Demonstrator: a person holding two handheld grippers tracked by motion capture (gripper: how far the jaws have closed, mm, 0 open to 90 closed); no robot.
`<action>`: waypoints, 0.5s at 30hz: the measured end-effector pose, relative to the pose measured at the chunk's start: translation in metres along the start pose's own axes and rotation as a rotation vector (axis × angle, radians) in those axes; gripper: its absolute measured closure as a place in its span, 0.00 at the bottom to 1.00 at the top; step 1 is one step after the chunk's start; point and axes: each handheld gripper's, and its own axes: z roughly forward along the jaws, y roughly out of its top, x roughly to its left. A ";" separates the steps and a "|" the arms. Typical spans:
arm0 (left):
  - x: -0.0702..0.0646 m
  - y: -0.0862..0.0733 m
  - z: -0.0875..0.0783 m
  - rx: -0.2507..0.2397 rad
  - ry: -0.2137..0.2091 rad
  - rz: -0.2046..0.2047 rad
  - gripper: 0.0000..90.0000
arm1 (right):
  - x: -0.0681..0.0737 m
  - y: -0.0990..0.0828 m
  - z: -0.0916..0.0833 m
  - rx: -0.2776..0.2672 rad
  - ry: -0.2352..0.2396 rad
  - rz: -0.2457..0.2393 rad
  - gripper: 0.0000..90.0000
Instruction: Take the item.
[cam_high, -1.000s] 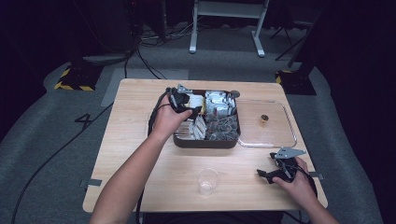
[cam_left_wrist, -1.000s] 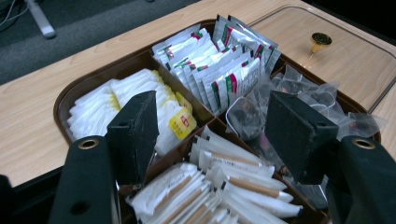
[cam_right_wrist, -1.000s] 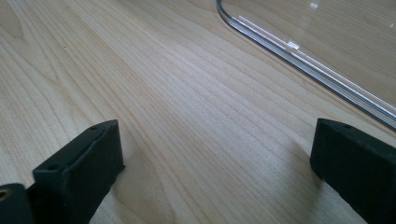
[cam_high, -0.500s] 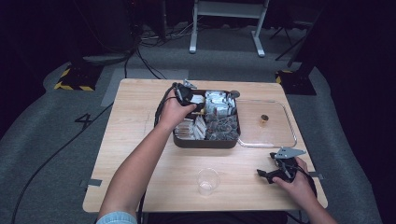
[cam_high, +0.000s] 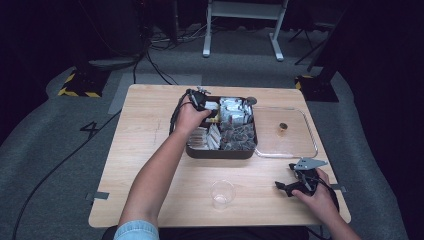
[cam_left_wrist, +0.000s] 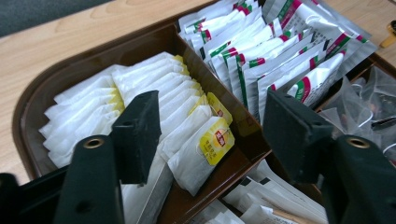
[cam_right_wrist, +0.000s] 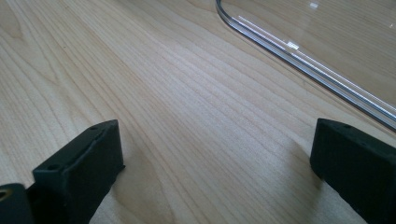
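Observation:
A brown compartment box (cam_high: 220, 151) stands in the middle of the table, full of packets. My left gripper (cam_high: 212, 111) hovers over its far left compartment, open, with nothing between the jaws (cam_left_wrist: 212, 135). Below it lie white tea bags with yellow tags (cam_left_wrist: 201, 147), and beside them red, green and white sachets (cam_left_wrist: 261, 56). A clear plastic cup (cam_high: 222, 193) stands near the front edge. My right gripper (cam_high: 287, 188) rests low on the table at the front right, open and empty (cam_right_wrist: 215, 154).
The box's clear lid (cam_high: 285, 132) lies flat to the right of it, with a small brass knob (cam_high: 283, 127) on top; its rim (cam_right_wrist: 299, 51) runs just ahead of my right gripper. Bare wood lies left of the box and along the front.
My left gripper has moved slightly toward the far left compartment of the box. The right gripper has stayed where it was.

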 end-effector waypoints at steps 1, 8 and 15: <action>0.000 0.000 0.001 0.010 -0.002 -0.008 0.47 | 0.000 0.000 0.000 0.000 0.000 0.000 0.03; 0.001 -0.003 0.013 0.037 -0.009 -0.018 0.50 | 0.000 0.000 0.000 0.000 0.000 0.000 0.03; 0.005 -0.005 0.018 0.079 -0.012 -0.043 0.58 | 0.000 0.000 0.000 0.000 0.000 0.000 0.03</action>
